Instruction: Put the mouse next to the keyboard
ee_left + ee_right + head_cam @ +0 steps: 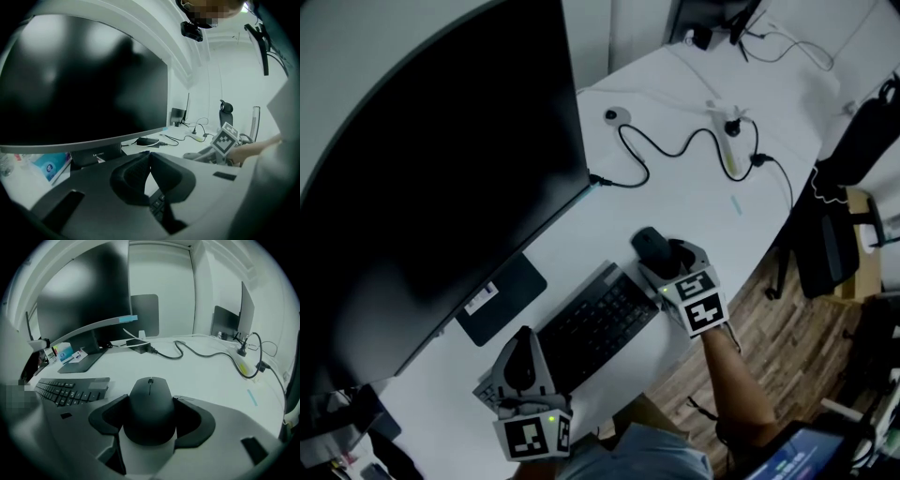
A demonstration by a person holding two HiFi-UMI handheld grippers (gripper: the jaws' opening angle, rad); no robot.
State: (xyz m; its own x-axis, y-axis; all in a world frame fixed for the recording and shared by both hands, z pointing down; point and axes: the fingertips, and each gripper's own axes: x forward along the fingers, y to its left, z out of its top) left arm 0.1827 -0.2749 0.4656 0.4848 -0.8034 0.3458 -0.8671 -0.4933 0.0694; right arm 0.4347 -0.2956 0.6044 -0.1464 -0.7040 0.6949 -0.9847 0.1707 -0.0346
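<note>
The mouse point(650, 245) sits between the jaws of the right gripper point(151, 412), which stand fairly wide with one pad against each flank of the shell. It is low over the white desk point(694, 202), just off the right end of the keyboard point(598, 323). From where I stand I cannot tell whether its underside touches the desk yet. It looks like a light, hollow plastic thing, rigid enough that a moderate squeeze should not hurt it. The shell is smooth and domed, though, so I would expect it to squirt forward or tip if it were pinched high on the curve. The grip I see takes it across the waist, low on the two sides and behind the scroll wheel, which seems the sensible place. That keeps the pressure off the buttons. No cord trails from it, so nothing should drag. The left gripper point(149, 156) hangs over the keyboard's other end with its jaws together and nothing in them, only keys showing beneath.
</note>
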